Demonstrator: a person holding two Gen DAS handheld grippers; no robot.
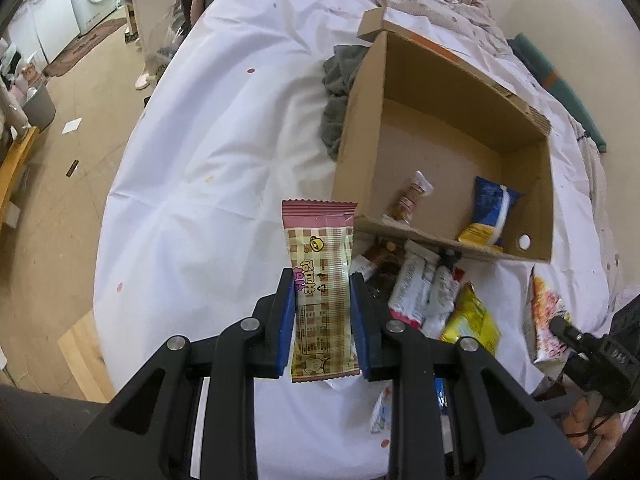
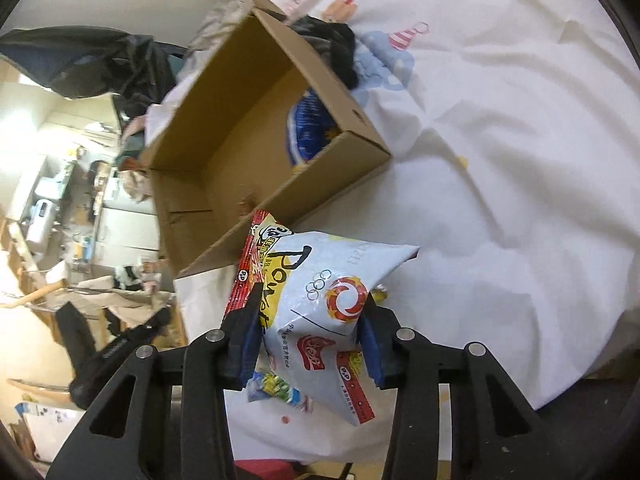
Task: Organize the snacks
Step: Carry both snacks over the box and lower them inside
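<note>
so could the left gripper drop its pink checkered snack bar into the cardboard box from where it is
Probably yes. The left gripper is shut on the pink checkered snack bar, and the cardboard box lies just ahead, open-topped with bare floor. Only its low near wall needs clearing.

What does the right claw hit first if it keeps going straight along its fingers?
Probably the near wall of the open brown cardboard box. The right claw is shut on a white crinkly snack bag, whose top edge would likely touch first; depth is unclear.
</note>
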